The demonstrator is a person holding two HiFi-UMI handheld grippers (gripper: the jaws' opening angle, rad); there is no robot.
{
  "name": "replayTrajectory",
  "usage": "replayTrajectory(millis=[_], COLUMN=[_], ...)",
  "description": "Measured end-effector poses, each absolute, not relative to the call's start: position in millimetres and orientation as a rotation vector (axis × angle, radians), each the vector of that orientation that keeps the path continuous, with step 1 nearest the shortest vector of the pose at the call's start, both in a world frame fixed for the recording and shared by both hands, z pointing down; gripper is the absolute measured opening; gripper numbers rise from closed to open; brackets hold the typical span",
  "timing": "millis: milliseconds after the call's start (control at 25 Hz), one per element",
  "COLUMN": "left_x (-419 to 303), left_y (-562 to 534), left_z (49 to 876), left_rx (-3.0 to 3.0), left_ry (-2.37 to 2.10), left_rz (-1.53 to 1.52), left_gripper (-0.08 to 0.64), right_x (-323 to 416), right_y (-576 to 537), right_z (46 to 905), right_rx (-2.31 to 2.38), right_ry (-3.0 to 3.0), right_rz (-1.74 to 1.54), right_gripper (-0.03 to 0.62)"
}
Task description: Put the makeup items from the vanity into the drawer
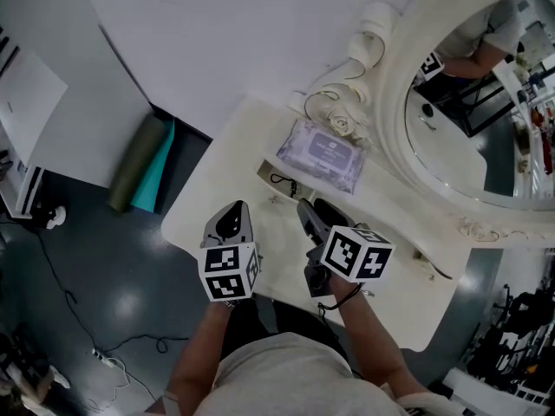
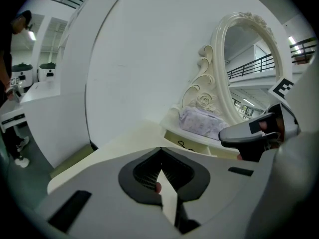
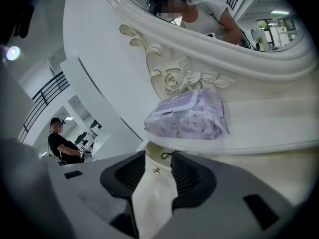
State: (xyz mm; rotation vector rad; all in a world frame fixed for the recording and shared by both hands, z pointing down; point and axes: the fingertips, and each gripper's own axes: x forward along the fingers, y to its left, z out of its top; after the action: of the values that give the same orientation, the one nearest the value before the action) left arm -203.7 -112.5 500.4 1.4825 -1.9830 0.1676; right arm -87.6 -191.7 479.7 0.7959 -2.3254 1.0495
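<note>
The right gripper's jaws are held wide apart, nothing pinched, just before the one open drawer, where one black cord lies. The left gripper's jaws are pressed together at the tips. One lilac wipes pack lies on the vanity, against the one mirror's carved base. Its label cannot be read.

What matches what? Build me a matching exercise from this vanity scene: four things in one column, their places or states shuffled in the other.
Things:
1. wipes pack
2. rolled mats
3. right claw
4. left claw

Places or states:
A. jaws together
B. lying on the floor
C. jaws apart, nothing gripped
D. lying on the vanity

Pairs: 1-D, 2-B, 3-C, 4-A
</note>
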Motion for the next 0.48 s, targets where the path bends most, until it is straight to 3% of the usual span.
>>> replayTrajectory(millis=[480], left_x=[-180.1], left_y=[-98.3], left_z=[489.2], left_rx=[1.533], left_ry=[-1.980], left_rz=[0.158], left_gripper=[0.005], right_x=[-63.1], right_y=[-173.5], right_z=[465.2], right_rx=[0.837], right_ry=[-2.366], right_rz=[1.007], right_gripper=[0.173])
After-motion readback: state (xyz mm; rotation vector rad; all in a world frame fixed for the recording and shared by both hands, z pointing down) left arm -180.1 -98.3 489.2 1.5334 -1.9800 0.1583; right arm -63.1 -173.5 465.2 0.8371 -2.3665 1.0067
